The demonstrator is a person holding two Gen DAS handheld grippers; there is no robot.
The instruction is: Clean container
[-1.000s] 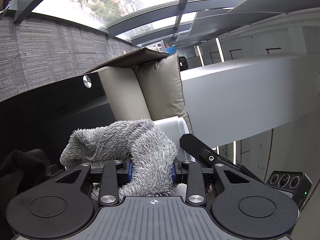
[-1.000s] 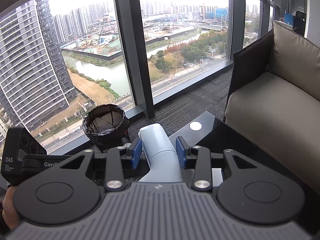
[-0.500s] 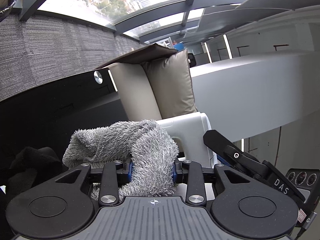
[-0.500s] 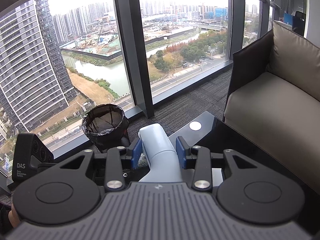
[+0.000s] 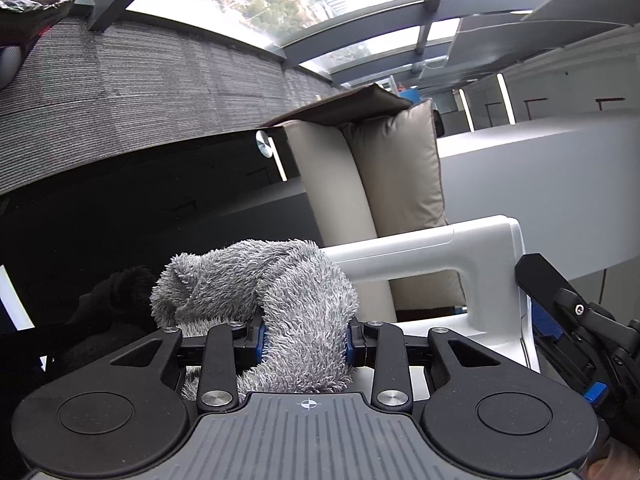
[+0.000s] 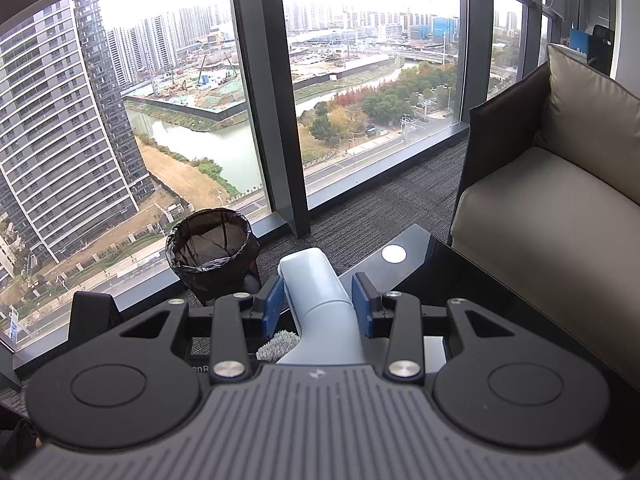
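Over the last second the white container (image 5: pixel 440 264) slid fully into frame right beside the grey cloth (image 5: pixel 280 300) clamped in the left tool (image 5: pixel 304 338), ready for wiping, while the right tool (image 6: pixel 318 306) kept its handle (image 6: pixel 320 292) pinched.

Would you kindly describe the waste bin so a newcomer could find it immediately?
Start at the tall window. On the carpet at its foot, left of the black table, stands the waste bin. It alone is round, open-topped and lined with a crinkled black bag.

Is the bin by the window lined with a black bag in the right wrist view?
Yes, the bin beside the window has a black plastic bag folded over its rim.
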